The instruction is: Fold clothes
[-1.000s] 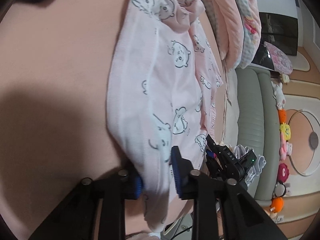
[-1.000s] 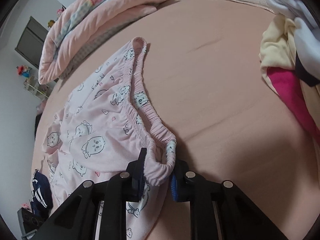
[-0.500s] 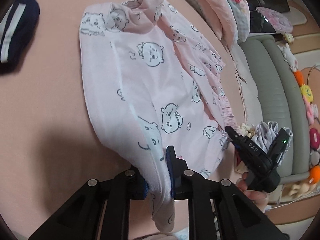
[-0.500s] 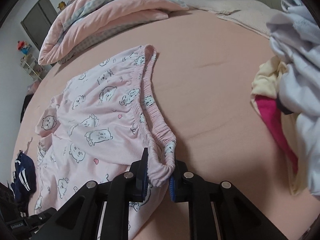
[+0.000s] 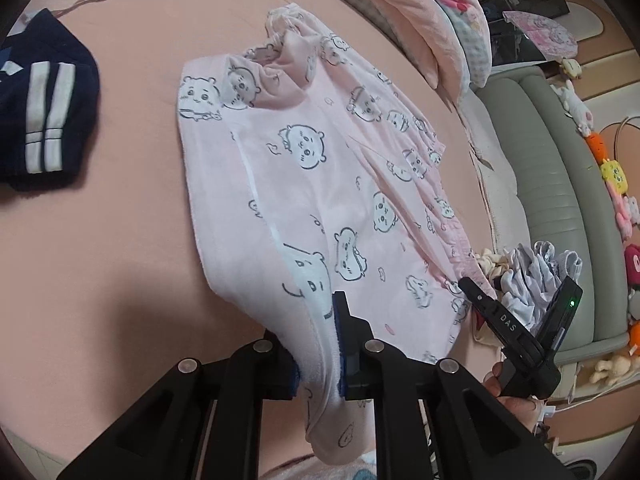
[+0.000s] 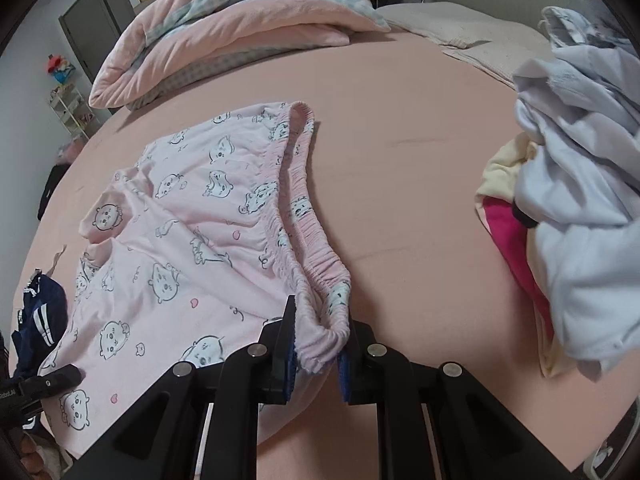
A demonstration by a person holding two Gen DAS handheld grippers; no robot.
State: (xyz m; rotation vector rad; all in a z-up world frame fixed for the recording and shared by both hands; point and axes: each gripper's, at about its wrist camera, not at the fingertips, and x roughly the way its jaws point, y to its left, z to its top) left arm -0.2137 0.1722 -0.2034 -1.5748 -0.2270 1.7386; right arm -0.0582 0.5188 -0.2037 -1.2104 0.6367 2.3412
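While rumpled, pink pyjama shorts (image 5: 320, 184) show cartoon faces — possibly bears.

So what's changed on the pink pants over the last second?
The left gripper closed on the hem of the pink pants, and both grippers lifted their corners. The right gripper stays clamped on the waistband; the far end stays on the bed.

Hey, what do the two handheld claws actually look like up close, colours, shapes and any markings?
Both are matte black. The left claw and right claw each have two angular, cut-out arms with round silver rivets, ending in blue pads. Seen from the left wrist, the right one's body bears white "DAS" lettering and a small green light. No sleeve is clearly visible.
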